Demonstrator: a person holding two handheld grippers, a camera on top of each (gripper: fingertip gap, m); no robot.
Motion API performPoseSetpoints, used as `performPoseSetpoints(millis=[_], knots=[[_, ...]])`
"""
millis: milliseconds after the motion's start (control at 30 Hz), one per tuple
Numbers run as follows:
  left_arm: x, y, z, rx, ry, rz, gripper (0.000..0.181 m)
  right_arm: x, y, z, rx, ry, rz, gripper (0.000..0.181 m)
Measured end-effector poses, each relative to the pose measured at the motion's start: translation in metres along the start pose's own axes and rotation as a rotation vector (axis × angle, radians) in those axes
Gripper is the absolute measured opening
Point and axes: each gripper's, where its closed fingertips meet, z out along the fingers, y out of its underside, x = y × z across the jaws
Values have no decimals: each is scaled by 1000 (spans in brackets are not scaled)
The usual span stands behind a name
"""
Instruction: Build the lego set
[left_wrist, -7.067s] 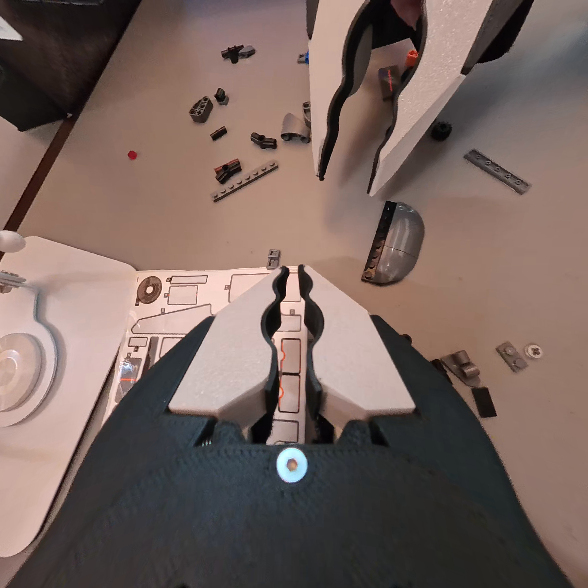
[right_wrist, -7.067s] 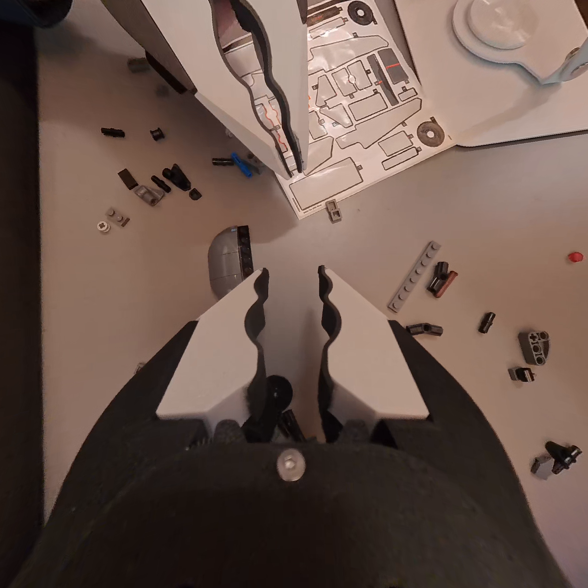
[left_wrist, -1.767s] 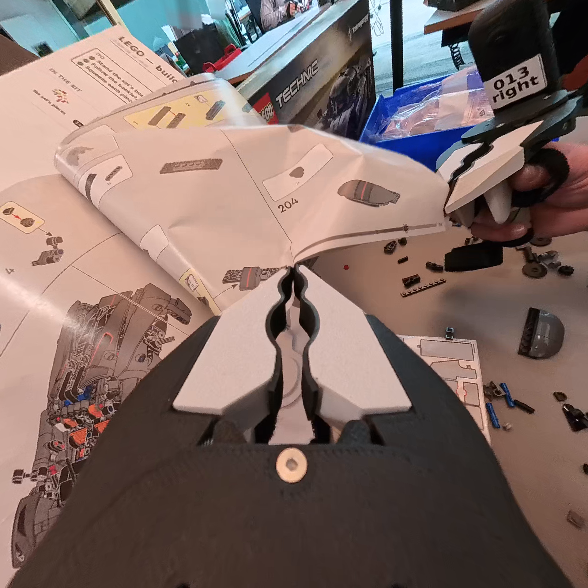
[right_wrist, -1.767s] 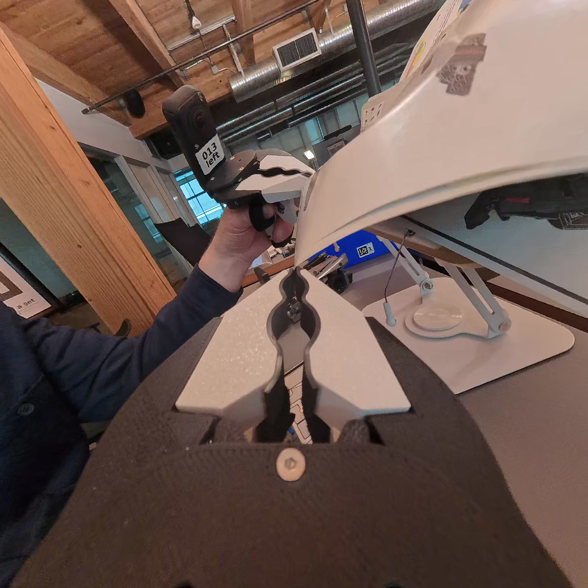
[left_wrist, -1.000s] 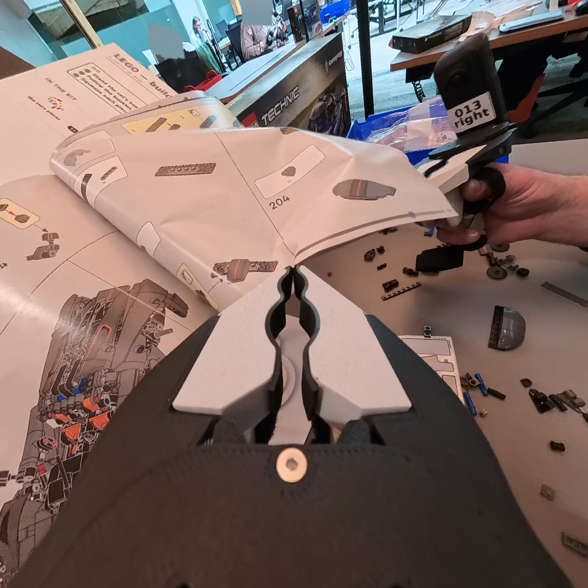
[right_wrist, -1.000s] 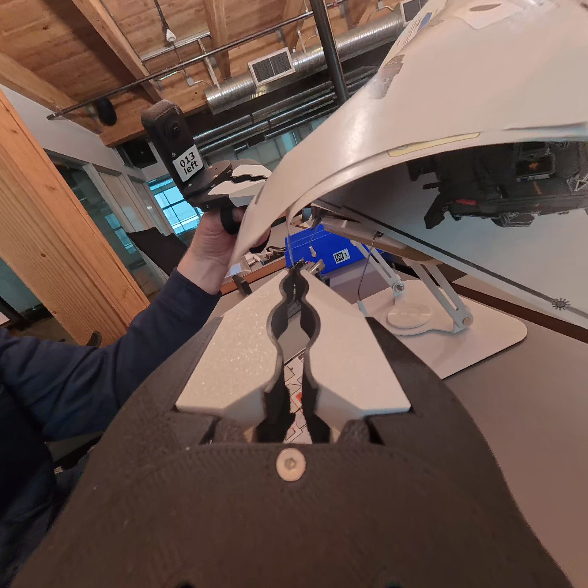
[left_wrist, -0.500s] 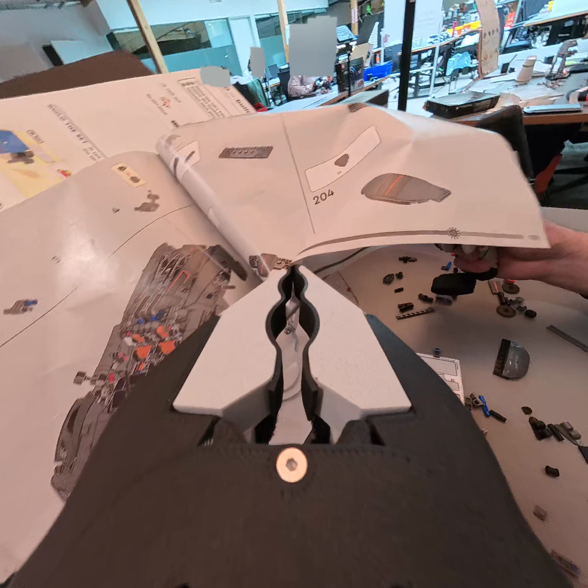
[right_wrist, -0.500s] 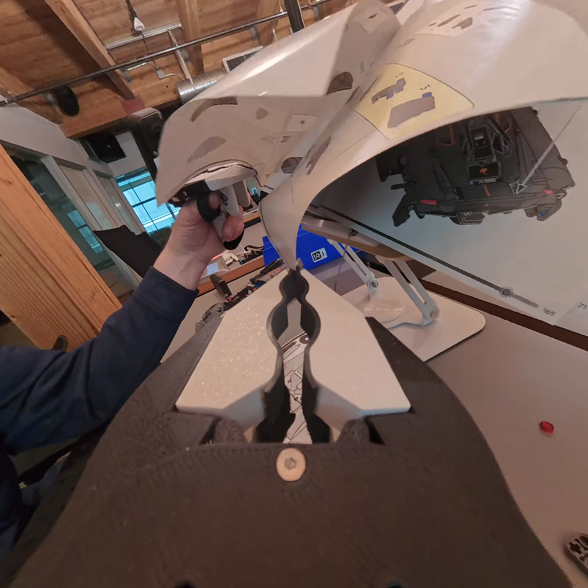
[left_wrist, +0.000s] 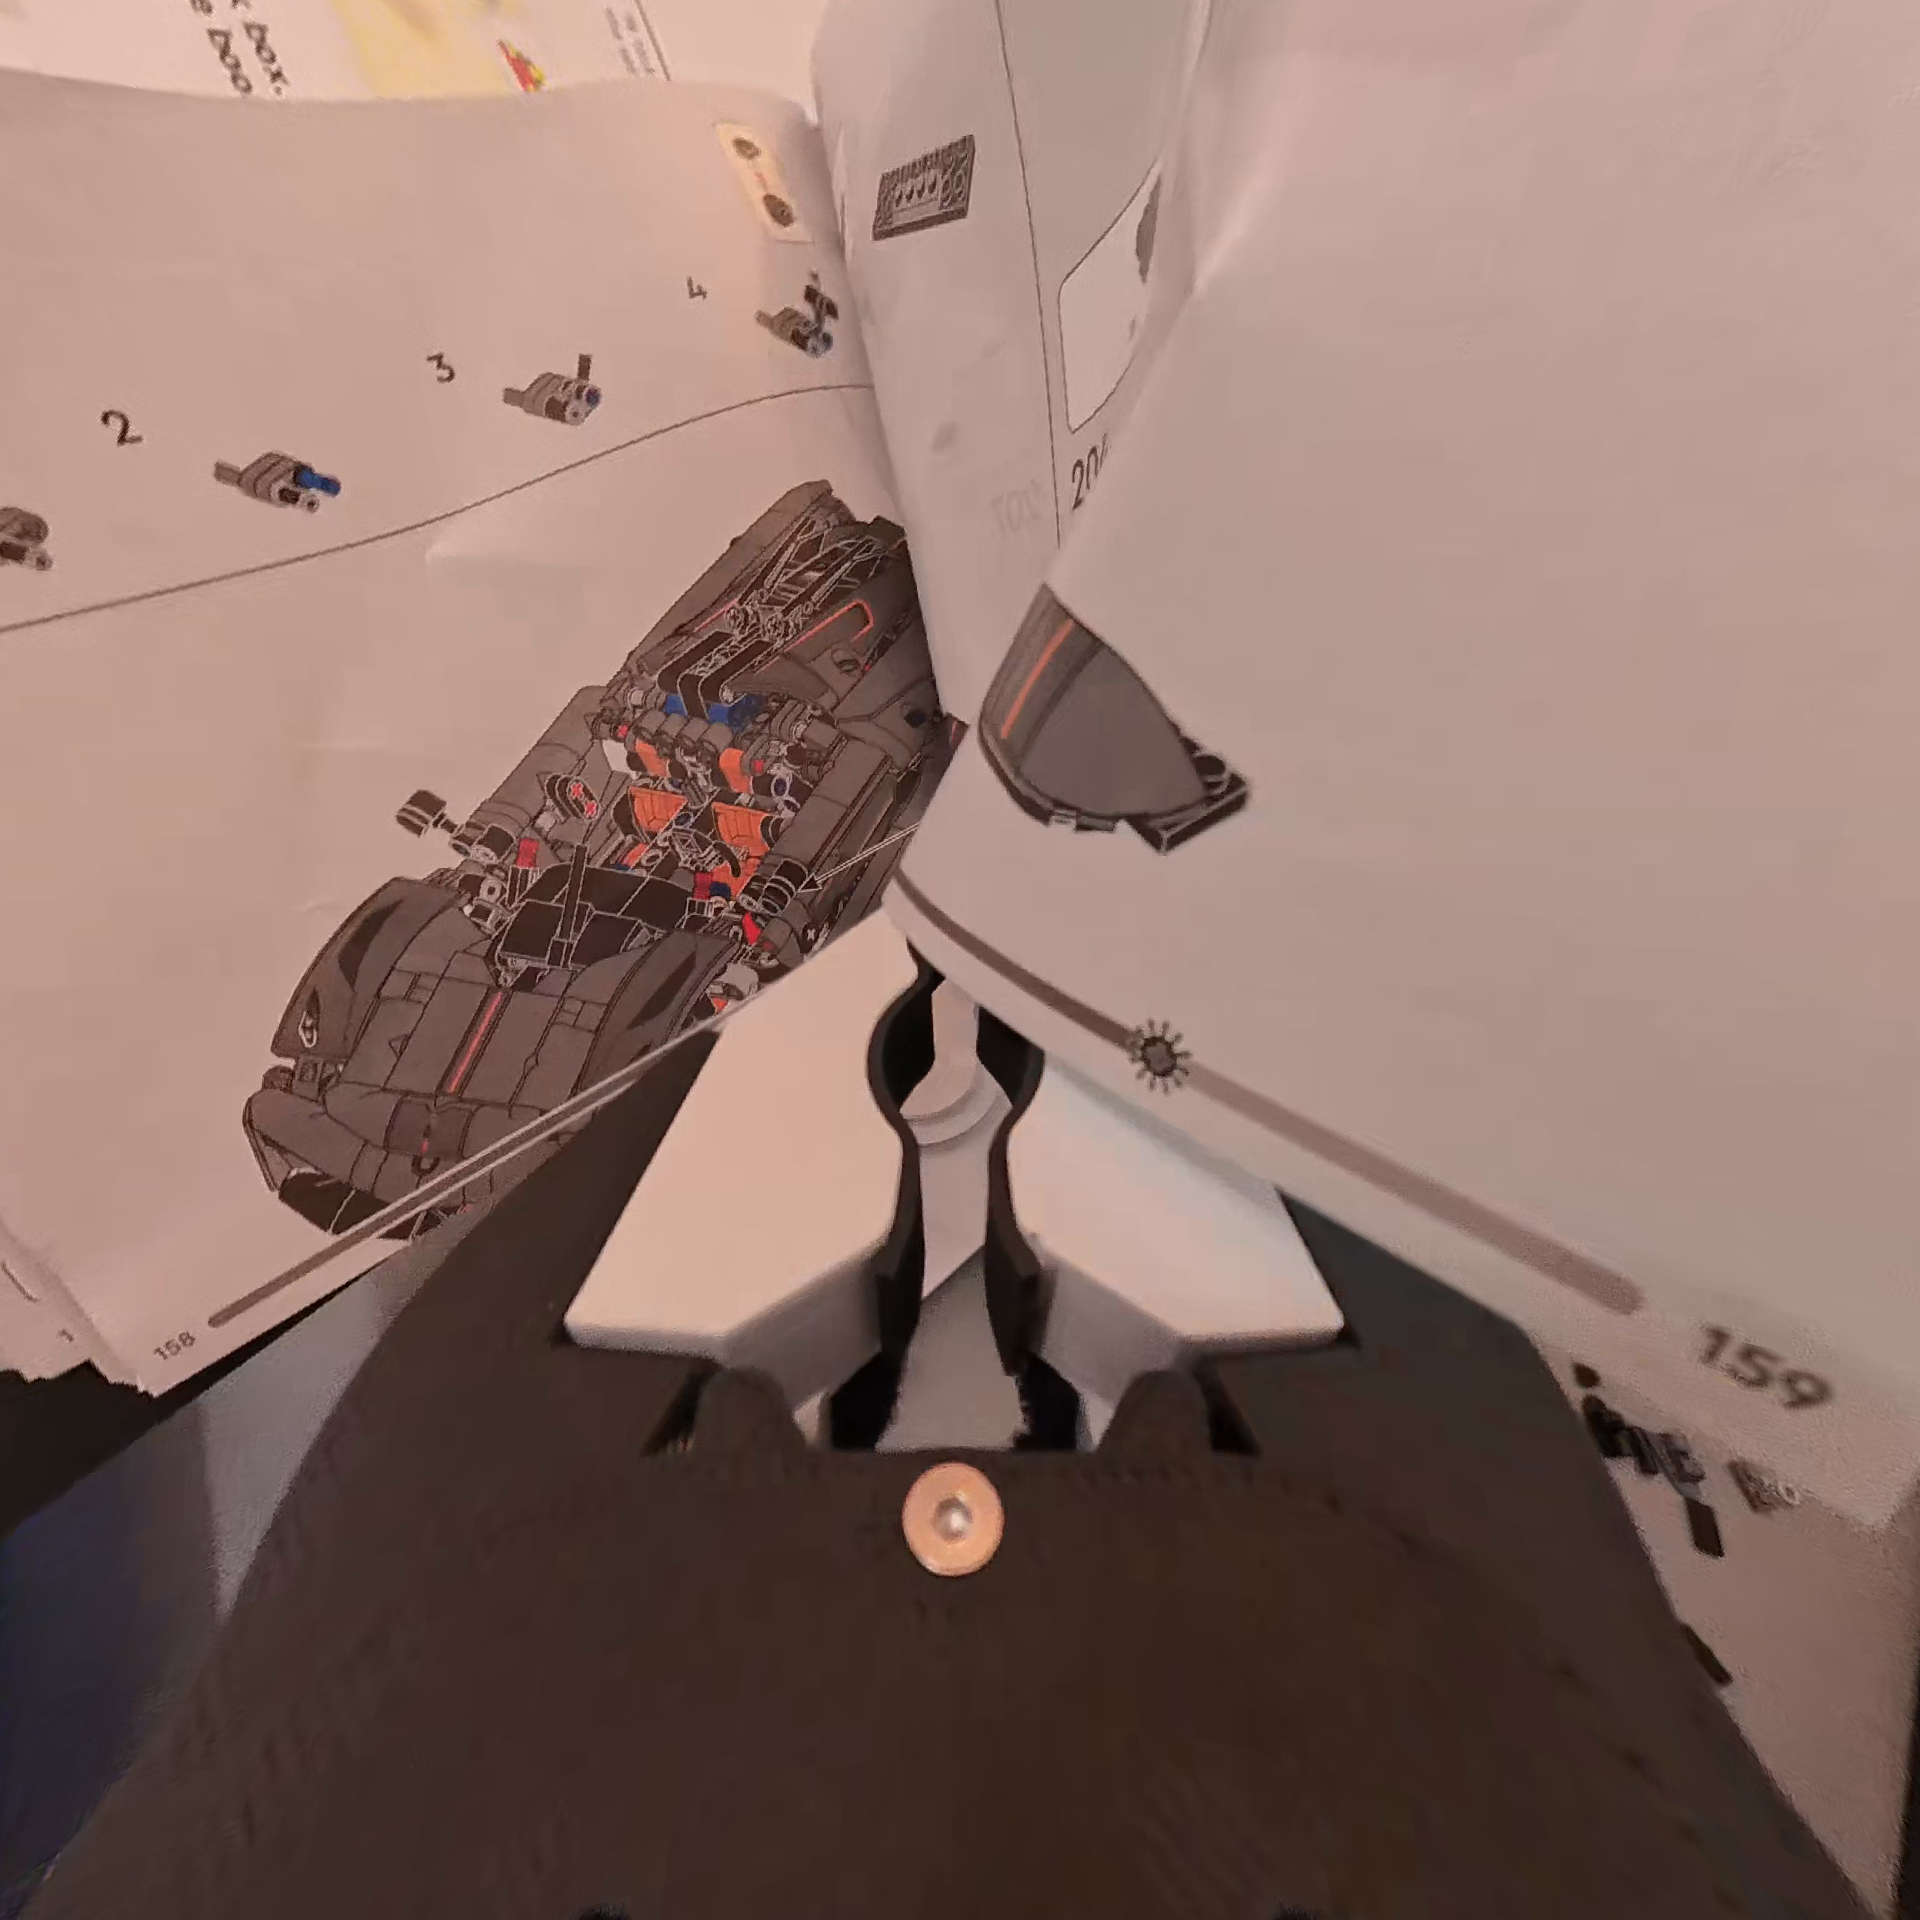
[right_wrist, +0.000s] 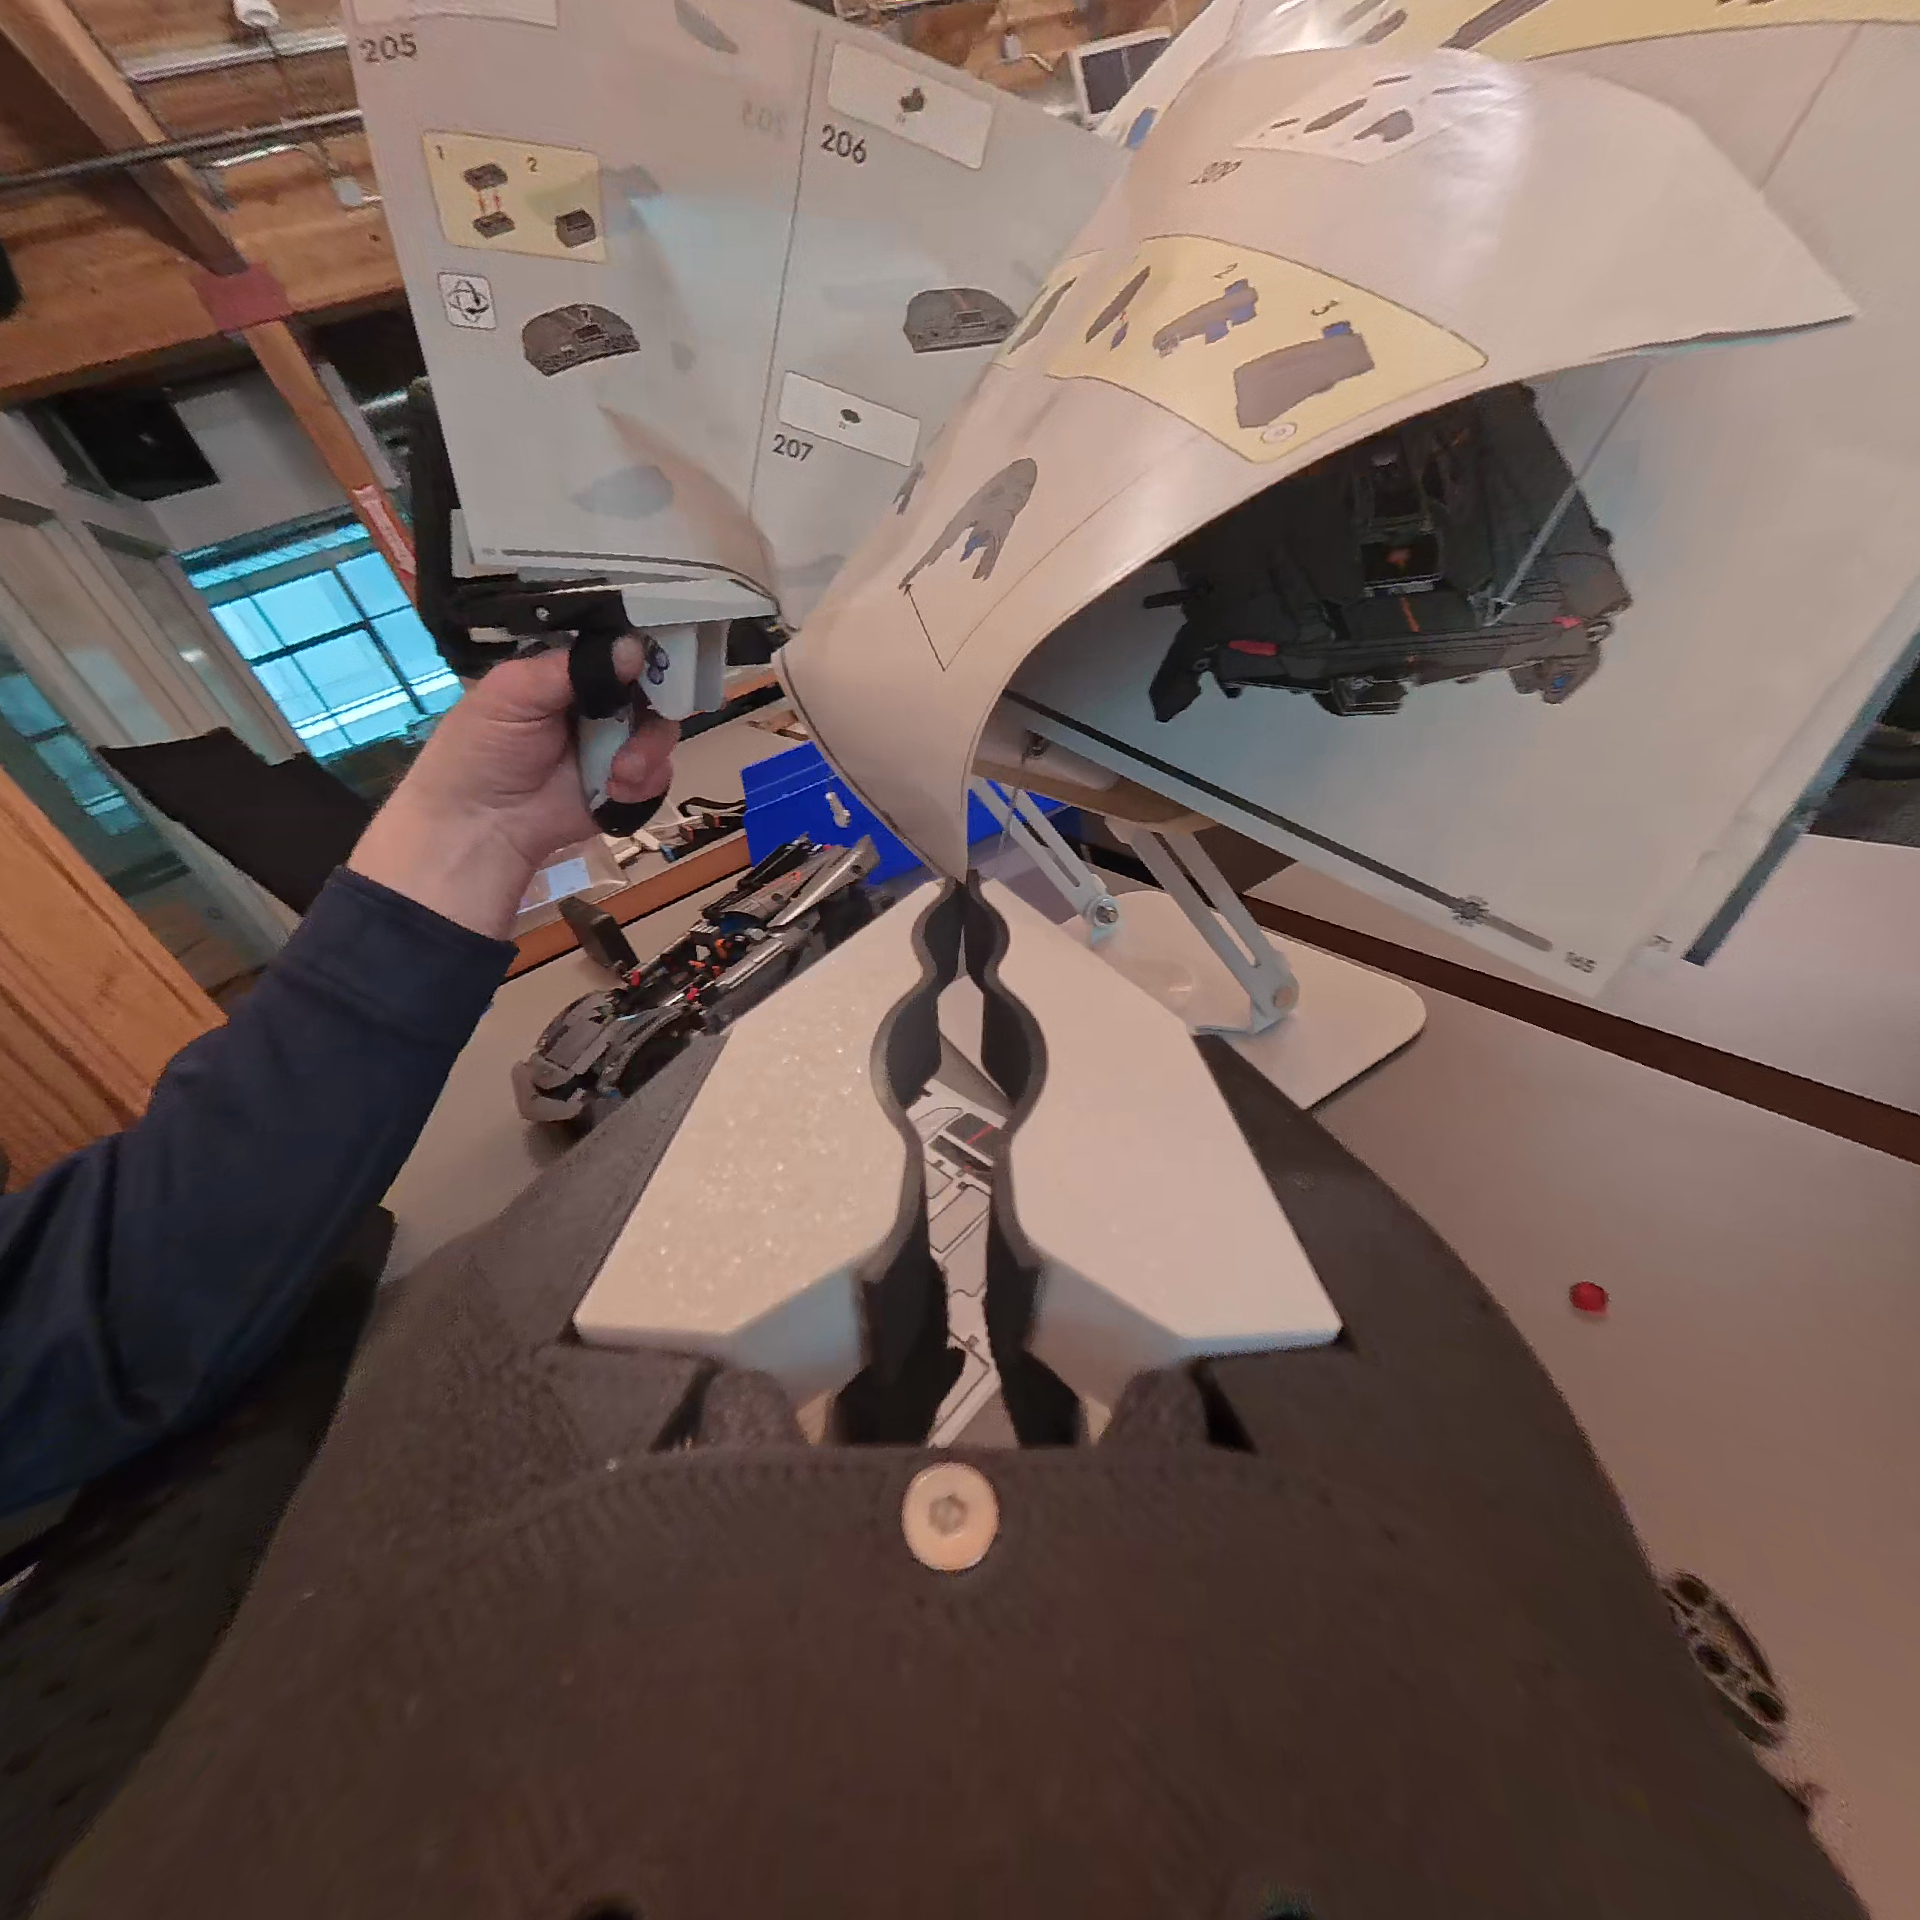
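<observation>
From right wrist view, I see left gripper (right_wrist: 665, 623) upper left, fingers hidden behind lifted page (right_wrist: 665, 312); grip unclear. Half-built lego car (right_wrist: 707, 966) centre left on table (right_wrist: 1662, 1195). My right gripper (right_wrist: 961, 899) centre, fingers pinched on instruction booklet (right_wrist: 1195, 468) page edge. Red stud (right_wrist: 1587, 1296) lower right.

All the print I can spot is on the instruction booklet (left_wrist: 312, 260). In the left wrist view there are small step numerals over the little part drawings (left_wrist: 275, 480) at 10 o'clock and a page number in the corner at 8. There's another at 4 on the lifted page (left_wrist: 1455, 623), plus blurry lines at 11. In the right wrist view the raised sheet (right_wrist: 644, 312) has bold step numbers at 11 and 12, with tiny ones in its yellow box (right_wrist: 514, 197). A faint page number sits at 3. Not quoting any of it.
</observation>
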Motion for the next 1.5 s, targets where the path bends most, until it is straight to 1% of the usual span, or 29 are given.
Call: performPoseSetpoints(millis=[167,233,300,367,400,433,467,533,567,600,667,733,800,867,1067,1167,1267,1333,1433,1500], knots=[[-2,-1,-6,25,32,-69,0,12,-3,-6,3,72,-26,0],[0,-4,-12,54,77,-117,4,15,-3,-7,3,88,-29,0],[4,-14,-19,118,138,-151,10,16,-2,-8,-5,98,-38,0],[6,-22,-26,172,165,-172,14,16,-1,-8,-11,104,-47,0],[7,-26,-29,197,185,-178,19,16,-1,-7,-14,104,-50,0],[15,-31,-33,224,237,-169,32,16,0,-7,-18,105,-53,0],[22,-35,-36,233,267,-162,34,14,0,-6,-23,105,-58,0],[21,-35,-36,207,218,-128,37,8,-3,-5,-22,102,-79,0],[20,-33,-35,184,182,-104,41,5,-6,-5,-19,104,-93,0],[19,-33,-35,174,160,-88,40,3,-7,-5,-19,105,-106,0],[25,-40,-36,206,193,-87,34,1,-8,-6,-18,107,-117,0],[27,-44,-37,226,167,-41,20,4,-8,-8,-19,111,-112,0],[32,-49,-38,242,177,-27,13,8,-7,-9,-18,118,-104,0],[35,-57,-40,288,180,-16,2,11,-7,-11,-15,125,-96,0],[36,-60,-41,306,161,9,0,10,-6,-10,-18,122,-104,0],[15,-53,-42,302,94,-66,0,11,-7,-10,-14,126,-101,0],[-21,-33,-41,301,-11,-199,0,15,-8,-11,-7,140,-101,0],[-39,-21,-40,306,-50,-272,0,18,-9,-12,-3,154,-105,0],[-53,-9,-34,292,-92,-328,0,23,-12,-14,5,172,-108,0],[-57,-6,-33,304,-91,-354,0,29,-12,-17,5,199,-109,0]])
